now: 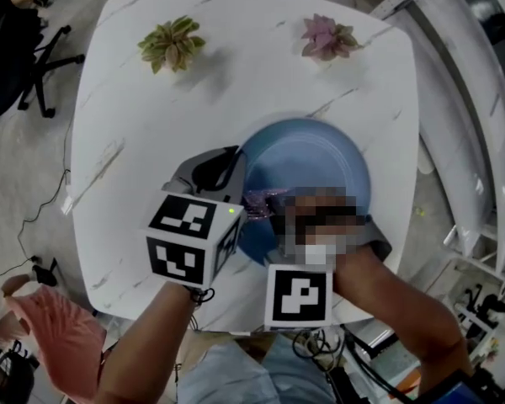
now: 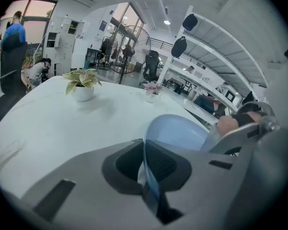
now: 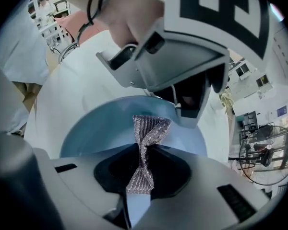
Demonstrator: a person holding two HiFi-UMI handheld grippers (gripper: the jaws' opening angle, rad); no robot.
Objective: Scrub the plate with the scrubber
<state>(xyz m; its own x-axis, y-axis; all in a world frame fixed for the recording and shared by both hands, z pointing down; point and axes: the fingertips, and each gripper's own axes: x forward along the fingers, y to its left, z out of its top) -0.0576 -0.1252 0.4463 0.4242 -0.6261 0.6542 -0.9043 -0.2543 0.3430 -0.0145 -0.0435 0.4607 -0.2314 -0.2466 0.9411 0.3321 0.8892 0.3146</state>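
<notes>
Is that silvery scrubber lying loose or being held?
Held: the right gripper is shut on the scrubber, pinching its middle, with the blue plate behind it.

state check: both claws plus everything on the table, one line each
left claw: shut on the rim of the plate.
right claw: shut on the scrubber.
plate: face up over the table; resting or lifted, cannot tell.
scrubber: pinched mid-length, free end over the plate; contact unclear.
green plant: upright, far side, clear of both claws.
pink plant: upright, far side, clear of both claws.
</notes>
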